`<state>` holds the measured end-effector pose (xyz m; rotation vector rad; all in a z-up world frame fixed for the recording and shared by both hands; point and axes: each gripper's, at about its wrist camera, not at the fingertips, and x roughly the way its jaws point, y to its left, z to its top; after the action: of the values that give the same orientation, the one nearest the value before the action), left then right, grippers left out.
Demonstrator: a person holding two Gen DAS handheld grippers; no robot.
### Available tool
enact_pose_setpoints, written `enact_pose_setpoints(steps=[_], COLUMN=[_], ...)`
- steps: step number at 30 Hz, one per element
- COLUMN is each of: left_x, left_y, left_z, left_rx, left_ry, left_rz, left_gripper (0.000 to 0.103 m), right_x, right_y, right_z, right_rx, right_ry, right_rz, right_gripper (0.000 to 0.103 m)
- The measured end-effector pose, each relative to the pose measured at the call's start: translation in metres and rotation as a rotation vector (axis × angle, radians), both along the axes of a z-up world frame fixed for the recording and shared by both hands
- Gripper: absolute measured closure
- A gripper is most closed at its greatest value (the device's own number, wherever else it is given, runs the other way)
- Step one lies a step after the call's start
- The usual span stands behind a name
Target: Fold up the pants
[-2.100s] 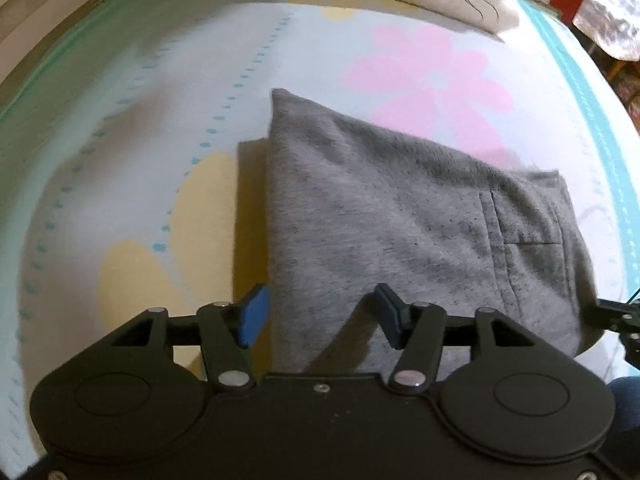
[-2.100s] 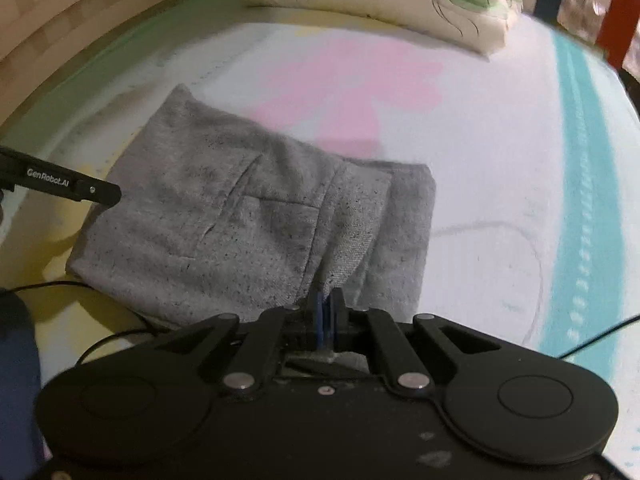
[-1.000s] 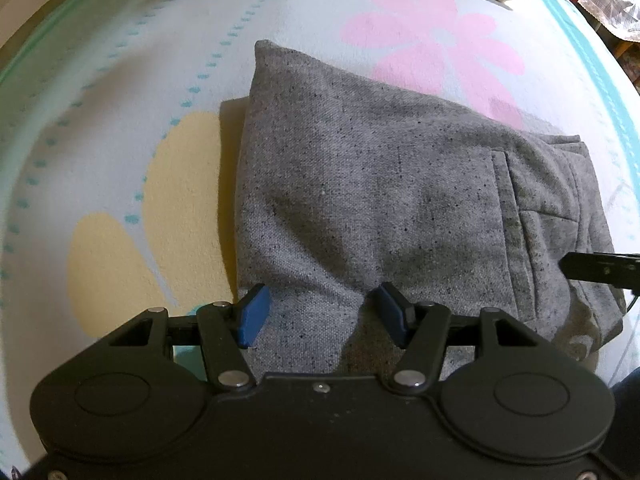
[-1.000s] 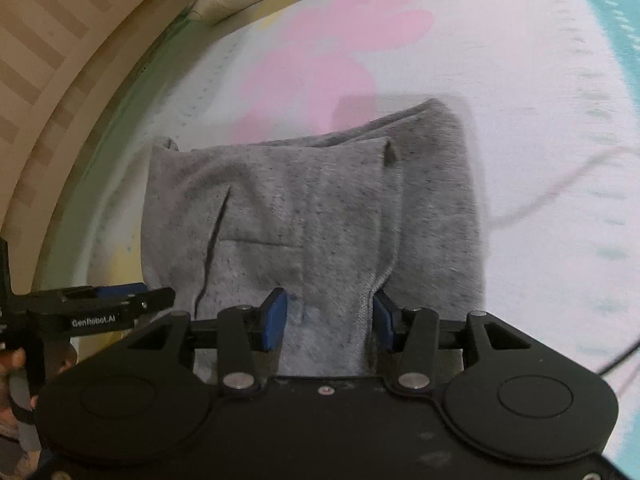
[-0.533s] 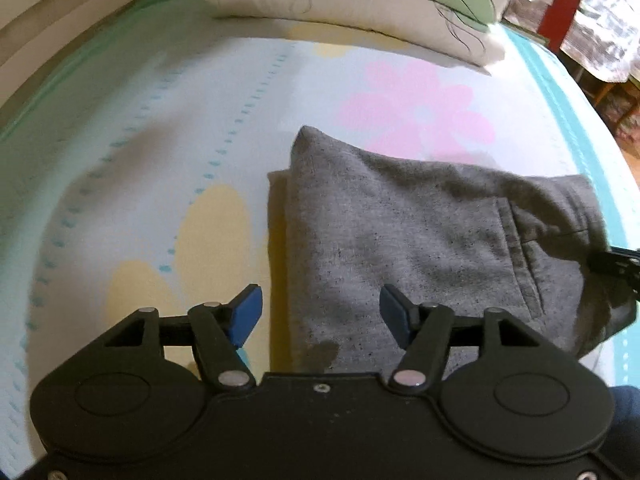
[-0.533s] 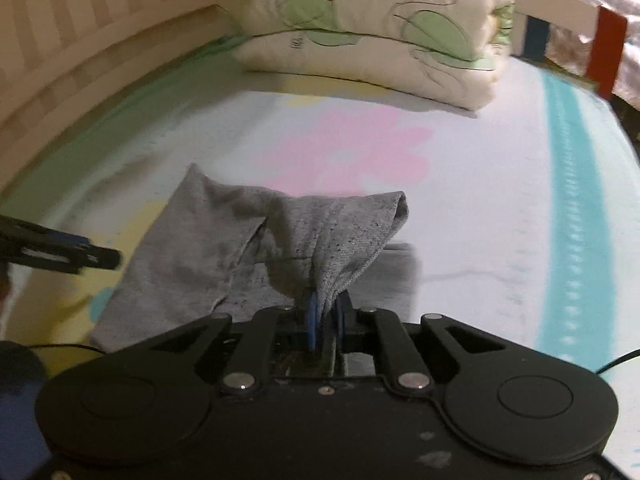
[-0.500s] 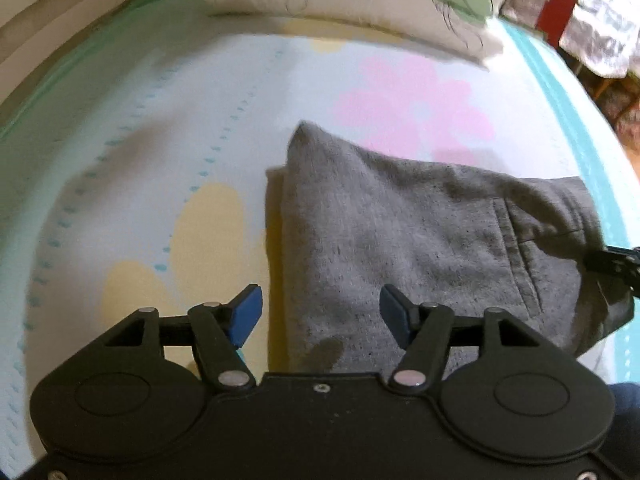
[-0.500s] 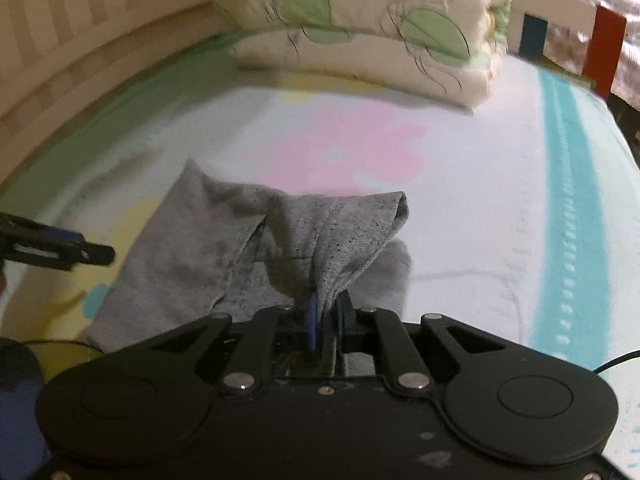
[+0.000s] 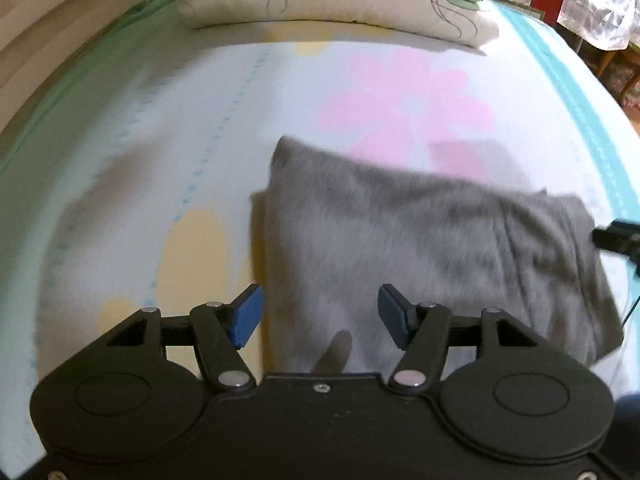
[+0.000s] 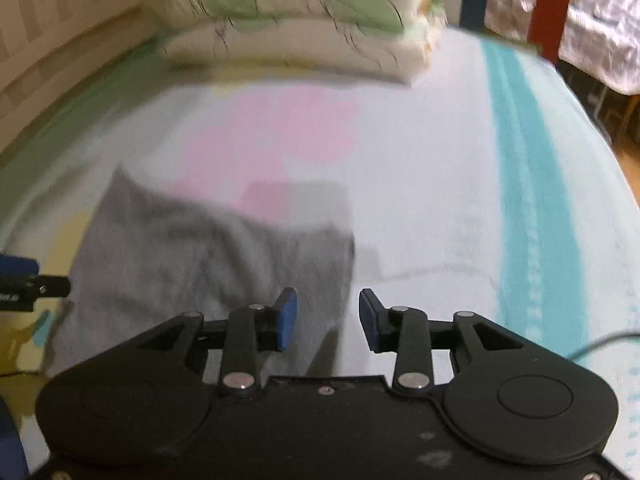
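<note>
Folded grey pants [image 9: 420, 248] are laid flat on a bed [image 9: 160, 128] with a flowered sheet, below stacked pillows [image 10: 304, 28]. The left gripper [image 9: 320, 312] is held above their near edge, jaws spread and empty. The right gripper [image 10: 324, 316] jaws are opening over the pants' corner, nothing pinched.

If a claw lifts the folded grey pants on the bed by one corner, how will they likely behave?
The pants would probably sag and unfold, since they are soft knit cloth lying in loose layers on the bed. They look light for their bulk. Pushed, they would likely bunch up on the sheet rather than slide as one piece.
</note>
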<state>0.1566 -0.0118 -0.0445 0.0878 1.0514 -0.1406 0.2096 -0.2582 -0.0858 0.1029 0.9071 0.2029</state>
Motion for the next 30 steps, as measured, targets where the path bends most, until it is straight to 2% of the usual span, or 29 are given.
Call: enact_pose_setpoints(steps=[2, 5, 6, 7, 8, 10, 14, 20, 24, 27, 30], left_x=[0.016, 0.027, 0.029, 0.028, 0.024, 0.022, 0.014, -0.008, -0.014, -0.006, 0.001], left_y=[-0.004, -0.009, -0.010, -0.011, -0.011, -0.009, 0.008, 0.020, 0.029, 0.035, 0.043], left_z=[-0.012, -0.042, -0.053, -0.060, -0.063, -0.063, -0.054, -0.049, -0.050, -0.055, -0.061], left_rx=[0.005, 0.030, 0.051, 0.066, 0.083, 0.092, 0.029, 0.025, 0.018, -0.033, -0.076], left_ry=[0.020, 0.093, 0.100, 0.084, 0.056, 0.039, 0.040, 0.051, 0.062, 0.095, 0.120], left_rz=[0.016, 0.025, 0.019, 0.009, 0.006, 0.004, 0.043, 0.017, 0.018, 0.050, 0.066], left_gripper=[0.038, 0.036, 0.030, 0.022, 0.017, 0.015, 0.017, 0.017, 0.009, 0.008, 0.002], right_x=[0.012, 0.030, 0.034, 0.037, 0.036, 0.033, 0.026, -0.006, -0.017, -0.014, -0.005], right_y=[0.009, 0.017, 0.017, 0.016, 0.015, 0.014, 0.001, -0.015, -0.023, -0.031, -0.042], right_z=[-0.007, -0.027, -0.035, -0.042, -0.046, -0.049, -0.046, -0.047, -0.056, -0.061, -0.075], right_rx=[0.026, -0.019, -0.023, -0.022, -0.022, -0.030, 0.014, 0.050, 0.100, 0.153, 0.242], right_ry=[0.012, 0.050, 0.070, 0.086, 0.088, 0.076, 0.080, 0.136, 0.175, 0.213, 0.259], right_rz=[0.012, -0.016, -0.027, -0.036, -0.044, -0.049, -0.058, -0.034, -0.032, -0.051, -0.080], right_gripper=[0.068, 0.068, 0.067, 0.062, 0.060, 0.052, 0.052, 0.051, 0.048, 0.046, 0.043])
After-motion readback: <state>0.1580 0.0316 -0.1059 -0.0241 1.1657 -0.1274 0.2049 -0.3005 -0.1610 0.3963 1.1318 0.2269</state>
